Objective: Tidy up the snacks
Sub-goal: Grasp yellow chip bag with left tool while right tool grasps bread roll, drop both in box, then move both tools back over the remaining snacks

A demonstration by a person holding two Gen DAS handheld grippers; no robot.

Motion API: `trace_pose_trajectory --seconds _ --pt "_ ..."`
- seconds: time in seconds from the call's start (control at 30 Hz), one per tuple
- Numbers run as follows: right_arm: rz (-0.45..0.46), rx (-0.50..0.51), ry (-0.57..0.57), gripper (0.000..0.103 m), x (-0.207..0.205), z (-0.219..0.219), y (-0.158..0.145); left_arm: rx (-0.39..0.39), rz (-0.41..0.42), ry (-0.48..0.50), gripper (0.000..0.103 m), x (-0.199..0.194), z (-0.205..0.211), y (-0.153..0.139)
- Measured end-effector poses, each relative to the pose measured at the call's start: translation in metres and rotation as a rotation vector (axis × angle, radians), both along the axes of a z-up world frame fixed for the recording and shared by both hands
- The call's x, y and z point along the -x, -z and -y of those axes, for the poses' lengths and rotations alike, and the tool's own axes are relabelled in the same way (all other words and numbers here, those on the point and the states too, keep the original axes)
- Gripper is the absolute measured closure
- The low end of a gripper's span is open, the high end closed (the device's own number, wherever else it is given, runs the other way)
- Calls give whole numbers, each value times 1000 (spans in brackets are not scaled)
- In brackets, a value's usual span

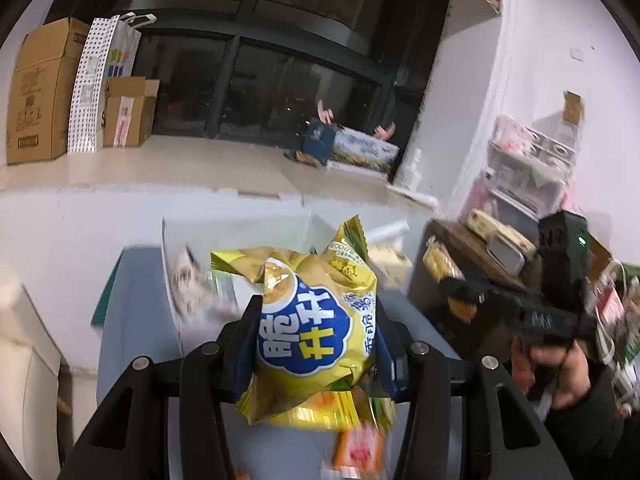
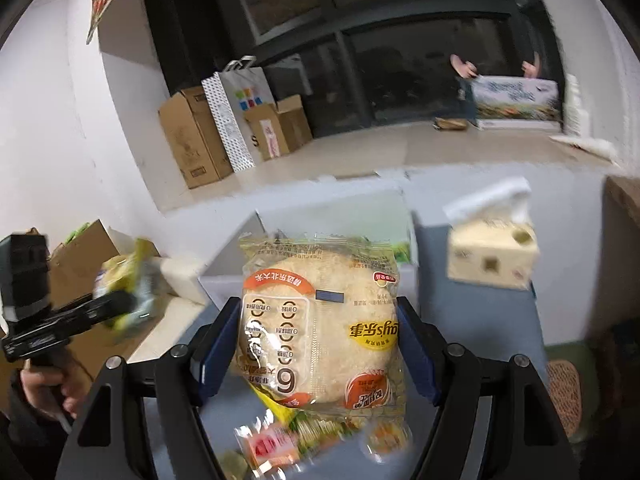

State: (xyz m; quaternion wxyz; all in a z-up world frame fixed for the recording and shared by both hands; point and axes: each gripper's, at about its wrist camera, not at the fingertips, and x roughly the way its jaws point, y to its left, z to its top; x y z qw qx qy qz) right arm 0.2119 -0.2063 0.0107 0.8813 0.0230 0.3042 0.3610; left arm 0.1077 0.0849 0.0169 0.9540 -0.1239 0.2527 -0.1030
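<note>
Loose packets (image 2: pixel 272 446) lie blurred on the table below both tongs. Left tongs (image 1: pixel 316 320) clamp a yellow chip bag (image 1: pixel 312 320), its long axis upright; right tongs (image 2: pixel 320 328) clamp a rice cake pack (image 2: pixel 320 320). White box (image 2: pixel 332 216) sits just ahead, seemingly nearer the right.

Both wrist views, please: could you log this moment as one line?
left gripper: shut on yellow chip bag | right gripper: shut on rice cracker pack | both lifted above loose snacks | white box ahead

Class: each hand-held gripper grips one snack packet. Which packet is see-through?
The rice cracker packet in the right hand-held gripper: its round cracker shows through. The left hand-held gripper grips an opaque yellow chip bag.
</note>
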Motion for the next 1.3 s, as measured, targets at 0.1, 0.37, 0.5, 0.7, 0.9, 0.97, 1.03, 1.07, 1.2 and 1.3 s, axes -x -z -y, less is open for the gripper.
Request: trace_pose_trajectory --seconds 0.1,0.37,0.5,0.7,0.9,0.97,1.03,1.07,1.2,1.3 --pt "-9 10 13 25 -31 -23 -10 -7 0 -33 49 -46 -8 -8" --pt "-103 133 62 25 -132 -80 7 -63 -142 -86 34 -149 -23 6" --pt "-107 159 92 0 -150 -85 12 -74 -190 -126 0 -166 -35 17" --pt "-56 128 84 0 -140 -79 12 -62 -179 -146 0 -150 -46 22" --pt "-44 109 57 0 -127 -80 6 -71 -156 -129 0 -129 -41 13" --pt "-28 108 48 0 -116 -78 1 -48 -142 -88 0 -112 -39 10" --pt "-2 96 32 0 -96 -70 -6 -44 -111 -58 0 -87 -36 8" --pt "21 88 28 0 -81 -63 -11 -42 -102 -50 0 -78 -35 8" --pt "92 68 -11 0 -25 -39 -15 -9 -75 -33 0 -24 -28 11" --pt "118 77 -37 0 16 -22 -5 10 -65 -36 0 20 -21 18"
